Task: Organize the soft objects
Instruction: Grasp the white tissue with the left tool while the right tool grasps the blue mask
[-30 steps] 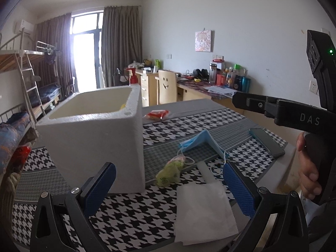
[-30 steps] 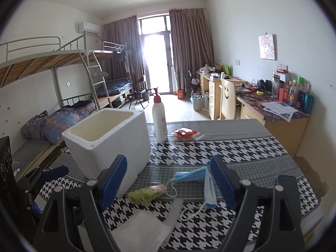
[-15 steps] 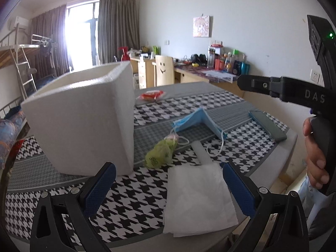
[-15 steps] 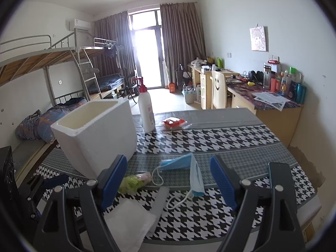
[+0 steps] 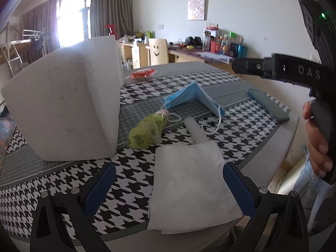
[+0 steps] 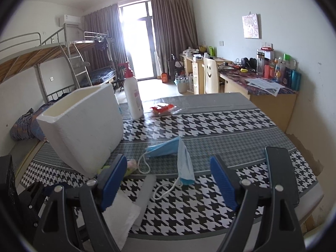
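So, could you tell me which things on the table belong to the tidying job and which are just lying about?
Job: mask, green bag, tissue, foam box.
Lying about: phone, bottle, red packet.

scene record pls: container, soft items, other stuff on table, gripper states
container: white foam box, upright, open top
soft items: blue face mask, white tissue, green crumpled bag, all on the table beside the box
other: lotion pump bottle, red packet, phone
left gripper: open, empty
right gripper: open, empty
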Demonstrator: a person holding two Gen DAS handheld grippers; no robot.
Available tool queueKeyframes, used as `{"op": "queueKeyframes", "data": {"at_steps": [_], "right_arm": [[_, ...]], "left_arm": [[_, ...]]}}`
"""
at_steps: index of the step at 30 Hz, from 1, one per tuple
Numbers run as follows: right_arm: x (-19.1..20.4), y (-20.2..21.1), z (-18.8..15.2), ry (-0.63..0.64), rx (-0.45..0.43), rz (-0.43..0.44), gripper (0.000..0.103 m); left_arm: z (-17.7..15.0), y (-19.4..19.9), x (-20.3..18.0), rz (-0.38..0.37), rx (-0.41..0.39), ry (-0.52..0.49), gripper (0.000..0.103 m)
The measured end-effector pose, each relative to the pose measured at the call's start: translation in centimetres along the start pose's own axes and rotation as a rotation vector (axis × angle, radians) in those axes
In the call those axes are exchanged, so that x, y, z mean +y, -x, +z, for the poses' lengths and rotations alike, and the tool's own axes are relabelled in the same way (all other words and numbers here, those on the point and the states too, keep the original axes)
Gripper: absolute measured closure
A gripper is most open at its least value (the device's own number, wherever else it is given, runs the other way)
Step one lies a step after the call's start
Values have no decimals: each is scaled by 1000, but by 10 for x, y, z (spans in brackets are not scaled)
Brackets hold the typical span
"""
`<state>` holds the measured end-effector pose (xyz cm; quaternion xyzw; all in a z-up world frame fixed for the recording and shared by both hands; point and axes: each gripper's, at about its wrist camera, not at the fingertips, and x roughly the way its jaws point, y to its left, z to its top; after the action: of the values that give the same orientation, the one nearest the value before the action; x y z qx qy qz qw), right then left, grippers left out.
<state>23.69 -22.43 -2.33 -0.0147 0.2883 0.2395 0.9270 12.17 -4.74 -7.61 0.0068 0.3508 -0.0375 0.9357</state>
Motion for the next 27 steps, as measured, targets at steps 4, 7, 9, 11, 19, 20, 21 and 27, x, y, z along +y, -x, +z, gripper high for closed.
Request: {"op": "queueKeyframes", "data": {"at_steps": [4,7,9,11,19,20,21,27], "right_arm": [[-5,-8,-1,-12,19,6,18],[-9,-15,-1,-19,38,3,18],[-11,-19,0,-26,43,5,18],[-12,-24,-1,-28,49,6,18],[-17,-50,0,-30,90,5,18],[-18,-53,0,-31,96,4,18],[-18,-55,0,-30,100,4,18],[-22,-71,-2,-46,130,-5,18]], "left_arm": [[-3,-7,0,-4,25,5,3],[-5,-12,0,-12,49,0,8],[-7,-16,0,-11,62,-2,10],[-9,-21,1,-9,87,-8,17],[-14,-30,0,-6,128,-20,27],[-15,-32,-1,-3,136,-25,27],[-15,-33,-1,-3,141,-31,28],[-13,-32,-1,-19,135,-40,37]]}}
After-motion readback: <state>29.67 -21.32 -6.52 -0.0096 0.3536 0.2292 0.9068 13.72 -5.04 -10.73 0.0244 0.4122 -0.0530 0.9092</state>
